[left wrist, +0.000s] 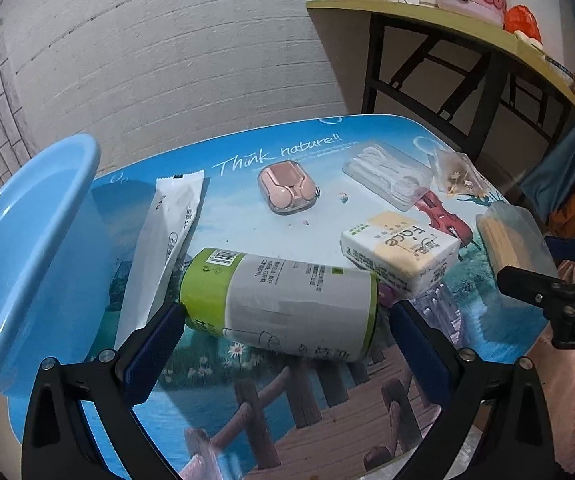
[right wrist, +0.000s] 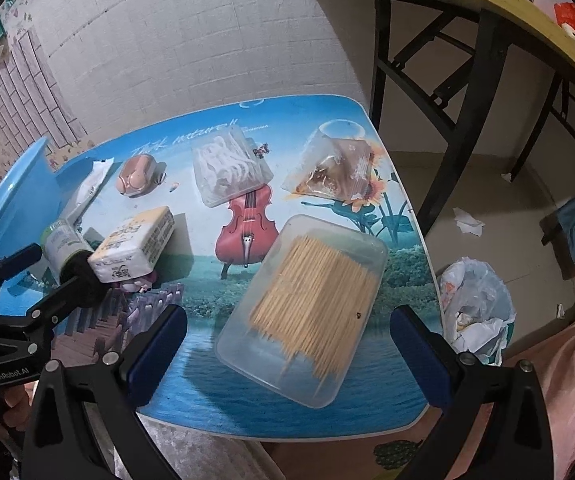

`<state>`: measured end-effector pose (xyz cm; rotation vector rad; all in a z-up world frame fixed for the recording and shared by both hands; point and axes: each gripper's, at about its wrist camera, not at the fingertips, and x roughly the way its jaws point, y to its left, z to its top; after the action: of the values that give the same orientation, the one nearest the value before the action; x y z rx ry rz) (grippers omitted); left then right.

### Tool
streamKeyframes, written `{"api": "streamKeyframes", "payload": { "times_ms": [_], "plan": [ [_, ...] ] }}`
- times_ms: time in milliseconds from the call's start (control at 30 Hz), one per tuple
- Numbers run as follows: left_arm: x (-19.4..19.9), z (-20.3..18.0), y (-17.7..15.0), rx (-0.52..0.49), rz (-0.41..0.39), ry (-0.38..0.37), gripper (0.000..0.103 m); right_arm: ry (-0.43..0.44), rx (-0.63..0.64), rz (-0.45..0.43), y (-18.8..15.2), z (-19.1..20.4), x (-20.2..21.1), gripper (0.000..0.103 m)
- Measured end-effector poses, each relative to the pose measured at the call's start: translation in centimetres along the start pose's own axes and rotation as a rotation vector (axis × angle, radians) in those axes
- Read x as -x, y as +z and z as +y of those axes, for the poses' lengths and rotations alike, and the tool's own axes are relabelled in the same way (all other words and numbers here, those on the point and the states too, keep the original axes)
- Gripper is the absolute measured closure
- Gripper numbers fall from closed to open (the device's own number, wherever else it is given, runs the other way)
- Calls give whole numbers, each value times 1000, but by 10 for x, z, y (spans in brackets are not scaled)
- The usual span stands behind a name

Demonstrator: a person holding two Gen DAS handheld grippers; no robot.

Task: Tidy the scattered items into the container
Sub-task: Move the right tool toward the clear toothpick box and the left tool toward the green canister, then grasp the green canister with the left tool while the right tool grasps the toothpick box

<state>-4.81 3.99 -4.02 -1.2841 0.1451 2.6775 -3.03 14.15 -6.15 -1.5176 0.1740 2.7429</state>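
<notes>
Down low, left tongs [left wrist: 283,332] gape around the lying roll [left wrist: 279,304]; right tongs [right wrist: 287,344] gape around the toothpick box [right wrist: 303,308] near the counter [right wrist: 215,408] front edge; blue basin [left wrist: 27,248] at frame left.

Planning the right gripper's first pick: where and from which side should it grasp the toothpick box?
Grip the toothpick box across its two long sides, near the middle, coming down from above and the near edge. It lies flat, slightly slanted, and is longer than wide. The open right gripper already straddles it, so a small wrist turn to match the slant should probably do.
</notes>
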Motion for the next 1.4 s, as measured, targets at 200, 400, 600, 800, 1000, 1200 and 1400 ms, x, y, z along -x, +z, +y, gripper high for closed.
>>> {"api": "streamKeyframes", "payload": {
  "times_ms": [200, 400, 600, 800, 1000, 1200, 1400],
  "plan": [
    [-10, -1, 1, -10, 4, 6, 0, -10, 11, 11, 1, 9, -6, 1],
    [-18, 5, -4, -10, 11, -16, 2, -42, -3, 14, 5, 11, -15, 1],
    [-11, 4, -8, -25, -4, -52, 16, -64, -19, 25, 4, 8, -23, 3],
    [0, 6, -12, -20, -13, -107, 28, -53, -24, 21, 5, 5, -24, 4],
    [12, 16, -16, 5, -21, -89, 24, -57, -25, 21, 5, 5, -25, 4],
    [16, 31, -19, 145, 20, -127, 19, -53, -20, 20, 7, 4, -26, 4],
    [11, 9, -6, 208, 29, -103, 12, -53, -16, 16, 10, 3, -29, 4]
  ]
}}
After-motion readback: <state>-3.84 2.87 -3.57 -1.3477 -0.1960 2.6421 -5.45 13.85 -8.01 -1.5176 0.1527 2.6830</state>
